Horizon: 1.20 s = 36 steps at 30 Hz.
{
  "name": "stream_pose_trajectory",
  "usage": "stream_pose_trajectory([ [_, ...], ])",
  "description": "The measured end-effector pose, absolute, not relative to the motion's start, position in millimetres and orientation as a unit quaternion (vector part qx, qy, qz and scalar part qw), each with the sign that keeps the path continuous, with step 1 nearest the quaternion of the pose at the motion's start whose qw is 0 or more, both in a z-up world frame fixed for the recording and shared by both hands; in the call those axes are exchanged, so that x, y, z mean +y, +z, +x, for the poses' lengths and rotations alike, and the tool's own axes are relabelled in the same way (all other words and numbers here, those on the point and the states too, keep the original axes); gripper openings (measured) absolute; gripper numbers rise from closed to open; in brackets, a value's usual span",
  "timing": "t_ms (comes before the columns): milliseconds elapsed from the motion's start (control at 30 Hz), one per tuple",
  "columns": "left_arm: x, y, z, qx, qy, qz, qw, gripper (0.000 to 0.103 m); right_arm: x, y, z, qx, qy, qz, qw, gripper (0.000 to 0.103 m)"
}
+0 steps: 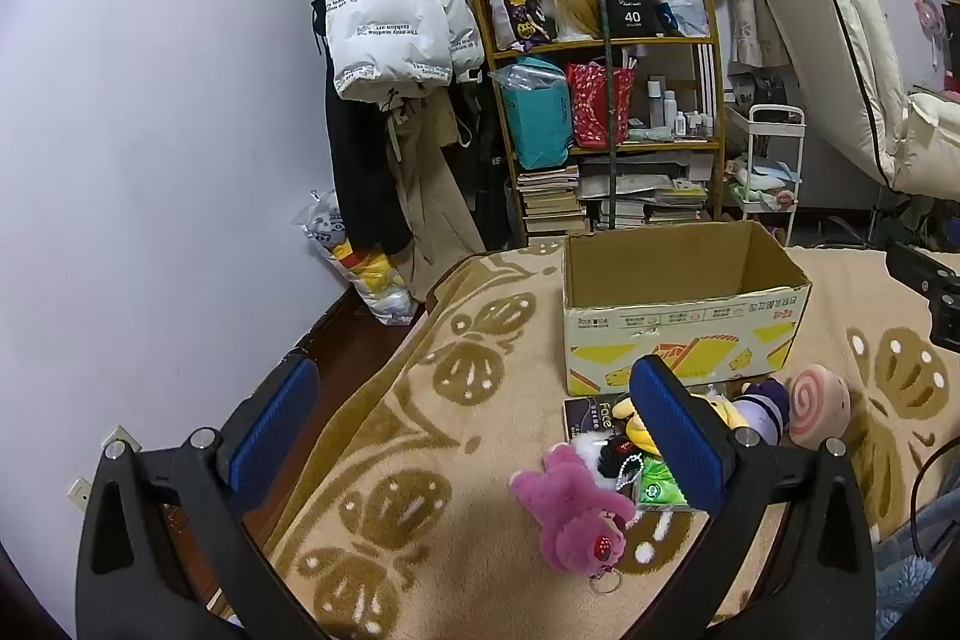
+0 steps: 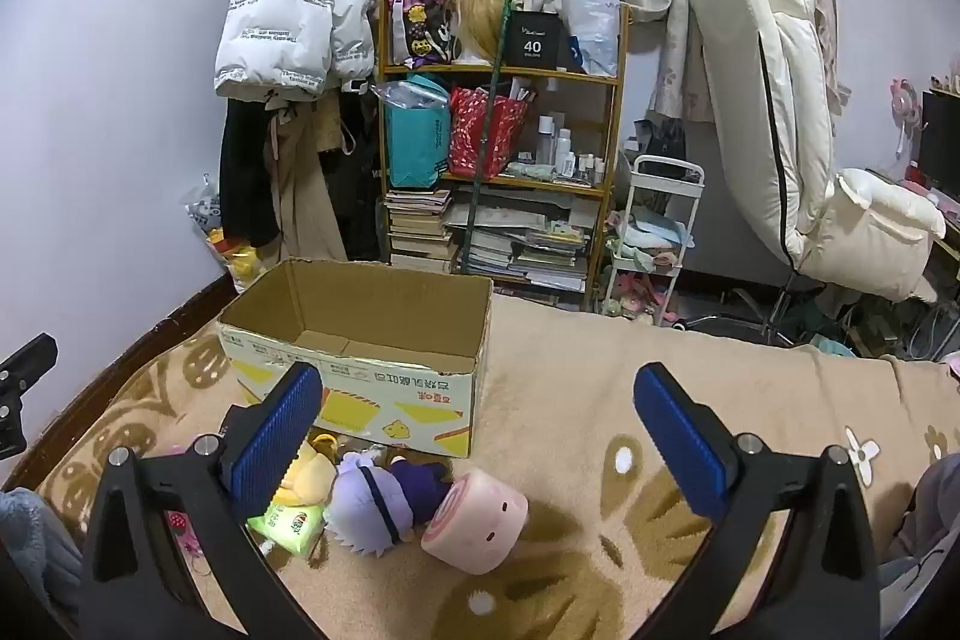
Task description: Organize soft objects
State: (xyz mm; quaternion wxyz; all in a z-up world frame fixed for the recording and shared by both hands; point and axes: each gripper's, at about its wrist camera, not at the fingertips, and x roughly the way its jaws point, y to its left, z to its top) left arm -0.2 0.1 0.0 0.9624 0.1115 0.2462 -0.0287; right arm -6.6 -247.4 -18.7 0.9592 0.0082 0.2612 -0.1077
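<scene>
An open cardboard box (image 1: 684, 304) stands on a bed covered by a beige blanket (image 1: 420, 400) with a brown butterfly pattern. Just in front of the box lies a cluster of soft toys: a pink plush bear (image 1: 576, 511) nearest the camera, a yellow plush (image 1: 642, 415) close to the box, a purple-haired doll (image 2: 375, 505), and a pink swirl roll plush (image 2: 477, 520) at the end of the row. A green tissue pack (image 2: 288, 523) lies among them. The left gripper (image 1: 474, 436) hovers above the blanket before the box, its blue fingers (image 1: 273, 427) spread wide and holding nothing. The right gripper (image 2: 480, 442) hovers over the toys, fingers likewise released and empty.
</scene>
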Motion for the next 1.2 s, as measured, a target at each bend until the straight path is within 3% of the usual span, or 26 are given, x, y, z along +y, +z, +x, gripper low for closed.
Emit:
stream_pose_trajectory([
  [1200, 1.6, -1.4, -1.0, 0.247, -0.027, 0.114, 0.962, 0.102, -248.3, -19.9, -5.8, 0.257, -0.108, 0.012, 0.960, 0.103],
])
